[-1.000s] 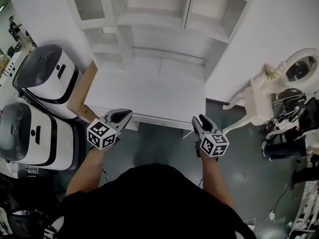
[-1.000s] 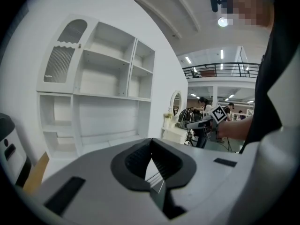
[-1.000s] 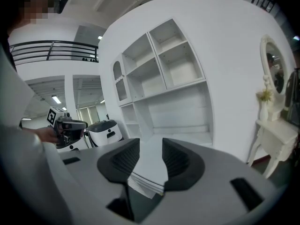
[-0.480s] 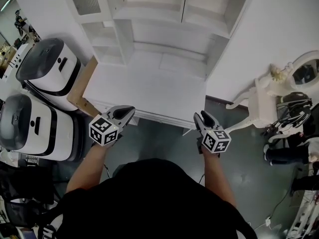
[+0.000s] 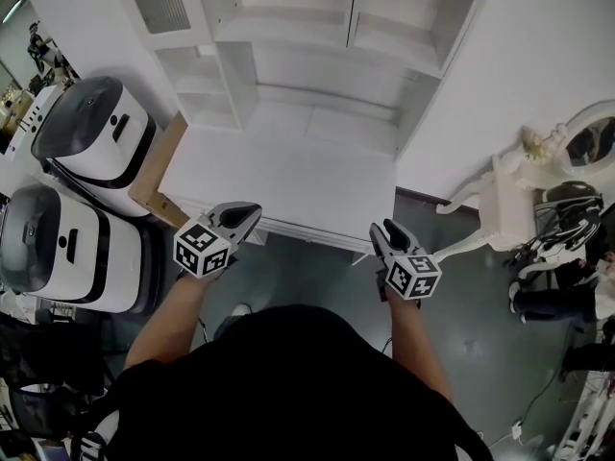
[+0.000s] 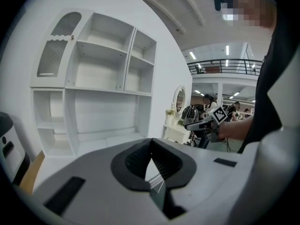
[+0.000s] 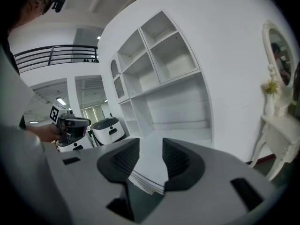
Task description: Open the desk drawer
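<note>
Hardly shifting since a second ago: left gripper (image 5: 240,215) and right gripper (image 5: 386,230) are hovering at the front edge of the white wooden desk (image 5: 279,176), probably lining up on its shut white drawer (image 5: 312,230) just beneath. Left claw pressed together, empty; right claw spread.

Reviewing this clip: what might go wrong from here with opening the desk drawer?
1. The left tool is shut, so it may slip off any pull unless opened first.
2. No drawer handle shows along the front edge of the desk; the open right tool may grab in the wrong spot.
</note>
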